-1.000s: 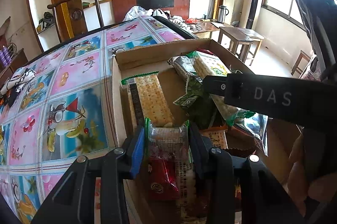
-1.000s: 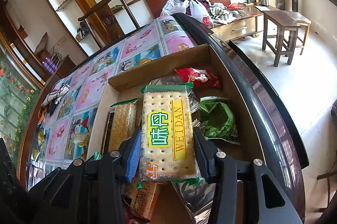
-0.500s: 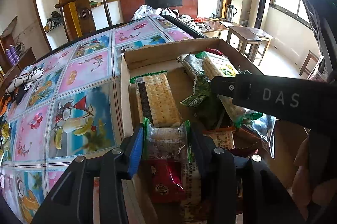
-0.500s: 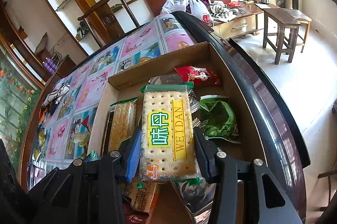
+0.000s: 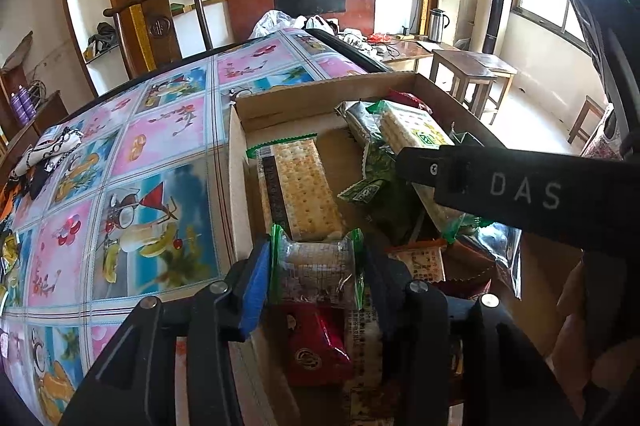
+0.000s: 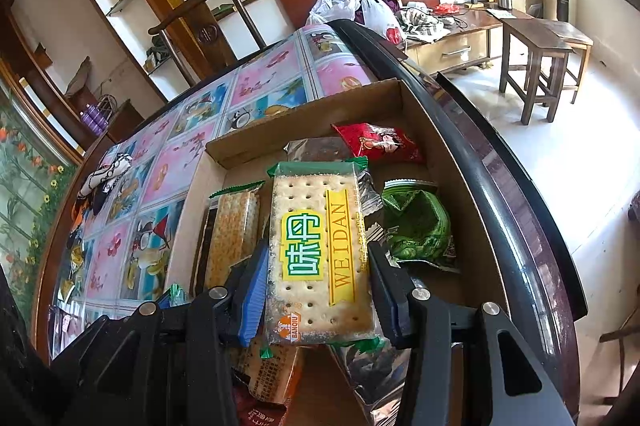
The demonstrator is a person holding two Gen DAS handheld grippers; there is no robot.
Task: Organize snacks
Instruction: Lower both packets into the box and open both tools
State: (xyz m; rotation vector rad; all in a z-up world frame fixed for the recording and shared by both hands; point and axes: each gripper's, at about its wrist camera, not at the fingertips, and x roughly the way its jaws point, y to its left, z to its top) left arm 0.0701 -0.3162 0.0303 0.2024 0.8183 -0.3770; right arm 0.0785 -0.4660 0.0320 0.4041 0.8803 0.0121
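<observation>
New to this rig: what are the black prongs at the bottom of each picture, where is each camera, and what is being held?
A person holds a two-finger grasping tool in each hand; a camera on each looks along its fingers. In the left view, the left tool has a clear-wrapped cracker packet between its fingers; its jaws have just been opening, so whether it grips is unclear. In the right view, the right tool clamps a WEIDAN-labelled cracker packet. Both hover over an open cardboard box of snacks on a picture-tiled table.

Cracker packs and green and red snack packets crowd the cardboard box.
</observation>
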